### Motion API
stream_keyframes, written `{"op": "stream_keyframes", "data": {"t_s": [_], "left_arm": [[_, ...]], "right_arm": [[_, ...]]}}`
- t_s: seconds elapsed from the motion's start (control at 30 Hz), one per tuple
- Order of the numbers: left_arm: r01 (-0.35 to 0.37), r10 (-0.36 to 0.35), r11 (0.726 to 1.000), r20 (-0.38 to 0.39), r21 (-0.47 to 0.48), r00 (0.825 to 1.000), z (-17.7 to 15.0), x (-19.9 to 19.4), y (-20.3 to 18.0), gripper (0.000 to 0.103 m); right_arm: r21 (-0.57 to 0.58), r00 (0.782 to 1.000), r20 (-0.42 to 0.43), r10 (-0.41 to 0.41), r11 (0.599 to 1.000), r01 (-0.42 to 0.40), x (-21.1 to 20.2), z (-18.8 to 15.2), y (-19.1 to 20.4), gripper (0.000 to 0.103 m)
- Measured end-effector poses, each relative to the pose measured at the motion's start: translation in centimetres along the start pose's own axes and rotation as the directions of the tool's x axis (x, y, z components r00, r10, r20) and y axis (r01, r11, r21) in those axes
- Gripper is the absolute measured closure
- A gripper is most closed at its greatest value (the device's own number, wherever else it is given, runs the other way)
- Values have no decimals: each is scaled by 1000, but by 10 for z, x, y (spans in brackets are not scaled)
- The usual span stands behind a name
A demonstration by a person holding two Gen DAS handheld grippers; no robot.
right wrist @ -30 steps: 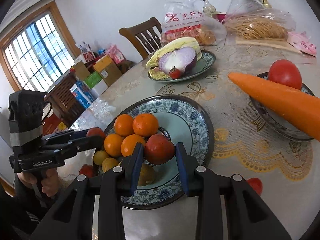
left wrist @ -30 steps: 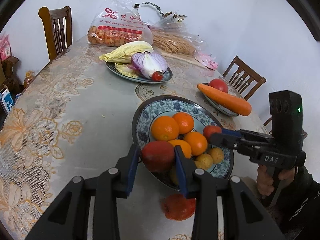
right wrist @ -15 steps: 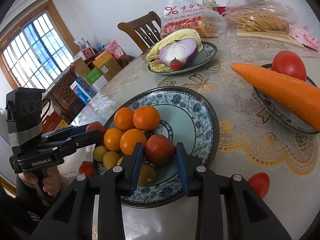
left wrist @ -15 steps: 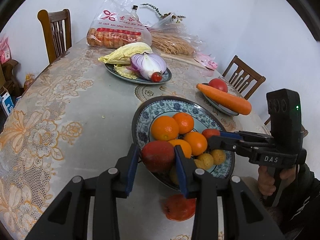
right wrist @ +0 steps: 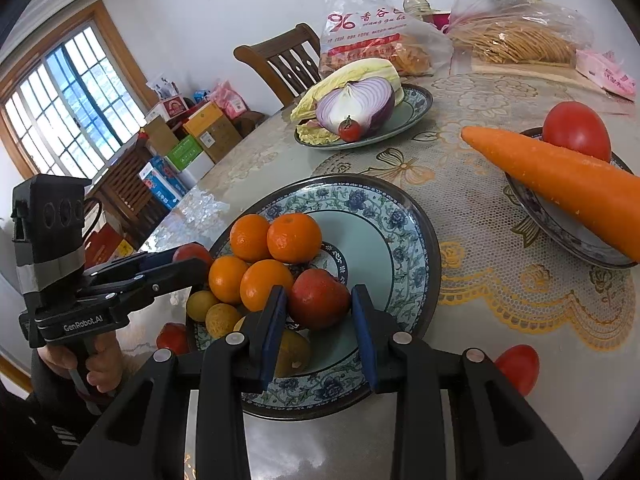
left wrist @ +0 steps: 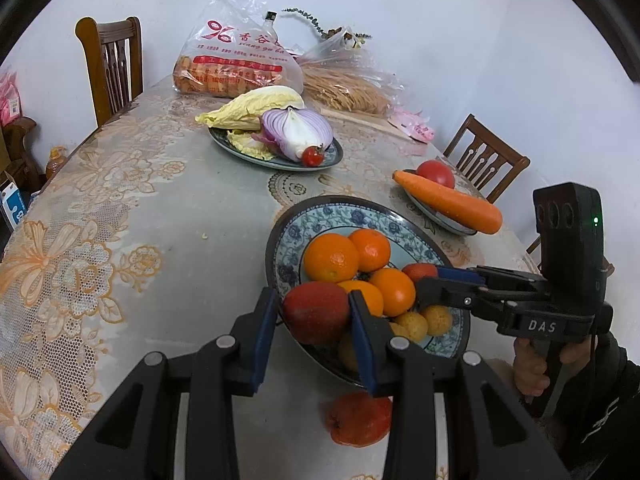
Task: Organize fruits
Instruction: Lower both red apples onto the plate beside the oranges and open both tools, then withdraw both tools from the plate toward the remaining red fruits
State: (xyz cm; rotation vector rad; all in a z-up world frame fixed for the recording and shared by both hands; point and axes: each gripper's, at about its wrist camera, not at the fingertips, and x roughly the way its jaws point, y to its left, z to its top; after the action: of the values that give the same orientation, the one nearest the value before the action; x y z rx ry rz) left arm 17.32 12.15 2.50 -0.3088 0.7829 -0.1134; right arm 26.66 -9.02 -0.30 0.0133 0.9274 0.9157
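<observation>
A blue-patterned plate (left wrist: 320, 216) (right wrist: 400, 240) holds several oranges (left wrist: 332, 258) (right wrist: 294, 238) and small yellow fruits (left wrist: 416, 326). My left gripper (left wrist: 313, 300) is shut on a dark red fruit (left wrist: 316, 312) over the plate's near rim. My right gripper (right wrist: 319, 294) is shut on another red fruit (right wrist: 320, 298) beside the oranges. Each view shows the other gripper reaching in from the side: the right gripper (left wrist: 424, 280) and the left gripper (right wrist: 196, 260). One loose red fruit (left wrist: 358, 420) (right wrist: 172, 338) lies on the table by the plate, and a second loose red fruit (right wrist: 516, 368) lies at the right.
A plate of cabbage, halved onion and cherry tomato (left wrist: 276, 136) stands further back. A small dish with a carrot (left wrist: 448, 200) and a tomato sits at the right. Plastic bags (left wrist: 236, 64) fill the far end. Wooden chairs (left wrist: 112, 60) ring the lace-covered table.
</observation>
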Motion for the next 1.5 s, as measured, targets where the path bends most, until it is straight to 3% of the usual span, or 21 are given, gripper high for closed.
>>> {"op": "stream_keyframes", "data": {"t_s": [0.13, 0.2, 0.27, 0.67, 1.0, 1.5], "left_arm": [[26, -26, 1000, -8, -7, 1000, 0, 1, 1, 58], [53, -54, 998, -49, -23, 997, -1, 8, 2, 41], [59, -61, 998, -82, -32, 995, -3, 14, 2, 39], [-6, 5, 1000, -69, -12, 998, -3, 11, 1, 34], [-103, 97, 993, 85, 63, 992, -3, -25, -21, 33], [-155, 142, 984, 132, 92, 981, -30, -67, -53, 29]], "right_arm": [[-6, 1000, 5, 4, 1000, -4, -1, 0, 2, 48], [-2, 1000, 14, 19, 1000, -19, -2, 0, 2, 43], [-6, 1000, 25, 15, 1000, -15, -4, 0, 2, 38], [15, 999, 42, 32, 999, -33, -9, 0, 0, 36], [20, 995, 96, 36, 999, -38, -36, 0, 8, 35], [-10, 987, 150, 50, 999, -49, -79, -24, 43, 35]]}}
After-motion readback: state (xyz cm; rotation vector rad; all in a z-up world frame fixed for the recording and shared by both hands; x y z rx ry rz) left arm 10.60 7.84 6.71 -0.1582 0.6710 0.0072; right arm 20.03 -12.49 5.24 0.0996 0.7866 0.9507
